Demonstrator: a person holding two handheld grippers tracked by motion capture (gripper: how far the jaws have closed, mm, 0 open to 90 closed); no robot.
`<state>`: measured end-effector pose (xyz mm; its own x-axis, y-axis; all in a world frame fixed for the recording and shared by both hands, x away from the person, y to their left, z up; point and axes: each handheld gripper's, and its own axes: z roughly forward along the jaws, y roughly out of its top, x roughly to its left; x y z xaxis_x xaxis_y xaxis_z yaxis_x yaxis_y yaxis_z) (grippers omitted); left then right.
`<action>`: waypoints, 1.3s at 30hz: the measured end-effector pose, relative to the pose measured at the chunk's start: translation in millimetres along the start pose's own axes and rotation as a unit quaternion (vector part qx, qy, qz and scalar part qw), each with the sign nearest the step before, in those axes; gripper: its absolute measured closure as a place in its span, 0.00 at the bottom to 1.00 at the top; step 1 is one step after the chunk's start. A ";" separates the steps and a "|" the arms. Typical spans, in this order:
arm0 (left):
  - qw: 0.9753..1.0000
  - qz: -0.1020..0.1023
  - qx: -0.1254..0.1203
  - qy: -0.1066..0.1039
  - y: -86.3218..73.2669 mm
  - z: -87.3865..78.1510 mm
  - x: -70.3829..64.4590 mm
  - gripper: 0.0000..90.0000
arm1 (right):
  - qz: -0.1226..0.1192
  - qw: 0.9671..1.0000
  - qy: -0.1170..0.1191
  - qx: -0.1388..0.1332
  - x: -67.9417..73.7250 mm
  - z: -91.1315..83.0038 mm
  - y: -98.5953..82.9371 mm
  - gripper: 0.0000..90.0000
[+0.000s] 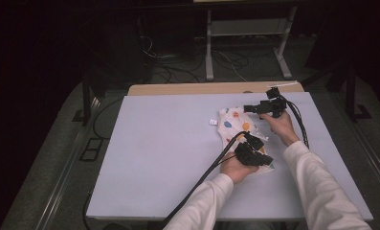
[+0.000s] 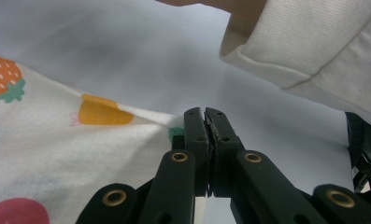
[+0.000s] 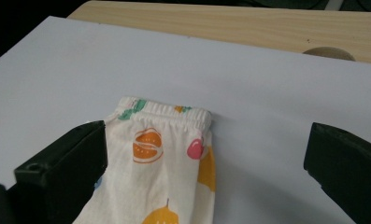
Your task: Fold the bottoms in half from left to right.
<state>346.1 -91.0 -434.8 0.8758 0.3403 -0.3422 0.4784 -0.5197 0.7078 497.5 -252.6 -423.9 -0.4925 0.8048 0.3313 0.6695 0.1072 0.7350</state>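
- Centrally, a white fruit-printed garment is laid flat on the pale grey desk, toward its right half; the elastic waistband end is seen in the right gripper view, pointing toward the desk's far edge.
- Left tool: held over the near end of the garment; in the left gripper view the jaws are seen pressed together at the garment's edge. A sliver of cloth may be pinched between them, but this cannot be confirmed, as the contact point is hidden by the jaws themselves.
- Right tool: held at the far end of the garment, with its jaws spread wide, one on either side of the cloth in the right gripper view; nothing is clasped. Both jaws are cut off at the frame's edges.
- Near end of the garment: largely covered in the high view by the left hand and the left tool.
- A small white tag or scrap is noted on the desk just left of the garment; its nature cannot be made out.
- A white sleeve is cut off at the top right of the left gripper view.
- A wooden strip is recorded beyond the grey surface.
- Surroundings of the desk are dark; cables and a metal frame are faintly made out.
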 end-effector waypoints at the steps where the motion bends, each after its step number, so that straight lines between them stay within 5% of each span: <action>1: 1.000 -0.002 -0.002 -0.002 0.1 0.8 0.0 0.97 | 0.000 1.000 -0.001 0.004 -0.7 0.6 -1.8 0.00; 10: 1.000 0.003 -0.002 -0.007 0.4 5.9 0.8 0.96 | 0.003 1.000 -0.004 0.004 -2.5 -1.9 -4.7 0.00; 12: 1.000 -0.007 -0.007 -0.024 0.5 5.3 2.0 0.89 | 0.003 1.000 -0.002 0.004 -2.4 -4.0 -4.3 0.00; 16: 1.000 -0.012 -0.012 -0.025 2.4 -1.1 1.4 0.65 | 0.001 1.000 0.000 -0.001 -2.5 -8.0 -4.7 0.00; 20: 1.000 -0.008 -0.019 0.005 5.4 -10.9 -0.2 0.45 | 0.004 1.000 0.000 -0.003 -2.4 -9.5 -5.7 0.00; 26: 0.999 -0.004 -0.033 0.018 8.3 -24.3 2.0 0.17 | 0.003 1.000 0.001 -0.007 -1.8 -12.8 -8.5 0.00; 32: 0.998 -0.011 -0.042 0.040 10.2 -35.1 9.8 0.02 | 0.002 1.000 0.001 -0.011 -1.4 -18.5 -11.5 0.00; 39: 0.996 -0.009 -0.050 0.069 9.6 -47.1 19.5 0.00 | 0.004 1.000 0.006 -0.019 -2.4 -24.5 -13.9 0.00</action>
<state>364.8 -52.5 -405.6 0.8468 0.4576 -0.2712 0.4791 -0.4348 0.7625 475.8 -270.2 -420.5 -0.4942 0.7983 0.3442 0.6518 0.0783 0.7543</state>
